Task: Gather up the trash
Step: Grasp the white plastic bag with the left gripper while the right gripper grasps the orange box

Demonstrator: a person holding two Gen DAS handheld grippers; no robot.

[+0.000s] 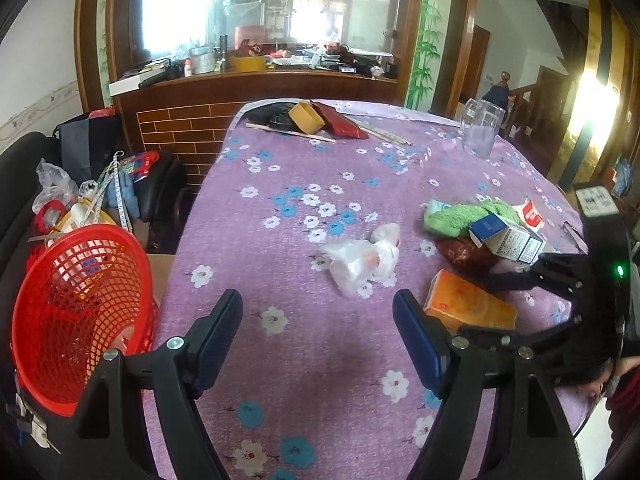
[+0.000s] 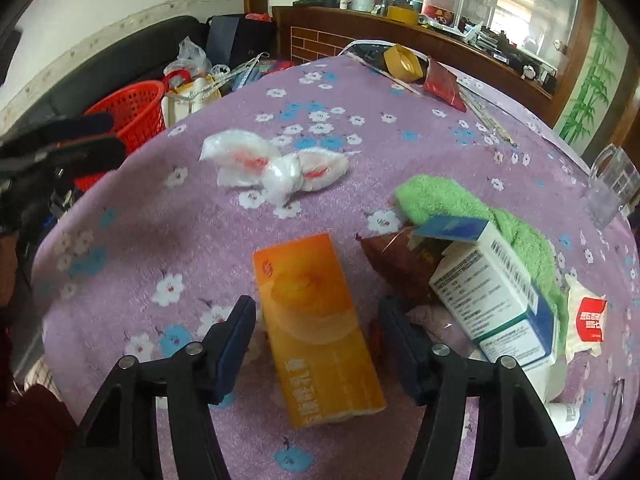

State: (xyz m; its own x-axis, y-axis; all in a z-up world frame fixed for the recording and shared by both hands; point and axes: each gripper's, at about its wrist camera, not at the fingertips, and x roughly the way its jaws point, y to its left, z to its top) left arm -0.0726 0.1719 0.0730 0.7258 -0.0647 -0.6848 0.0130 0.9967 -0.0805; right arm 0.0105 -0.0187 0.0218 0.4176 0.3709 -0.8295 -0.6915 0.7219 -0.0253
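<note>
On the purple flowered desk (image 2: 120,240), right tongs (image 2: 318,344) straddle the flat orange cardboard box (image 2: 316,320), spread w/ pads not yet touching it. Risk: box lies askew between the pads, so a squeeze may pinch only a corner & spin it, or nudge the white-and-blue carton (image 2: 492,292) leaning just beside. Box looks thin, glossy, light, prob. empty. Left tongs (image 1: 318,340) spread, holding nothing, near the red mesh plastic basket (image 1: 76,312).

An orange box (image 2: 316,328) is seen between the right gripper's (image 2: 318,346) dark-blue pads, on a purple cloth (image 2: 160,236) patterned with white and blue flowers.
</note>
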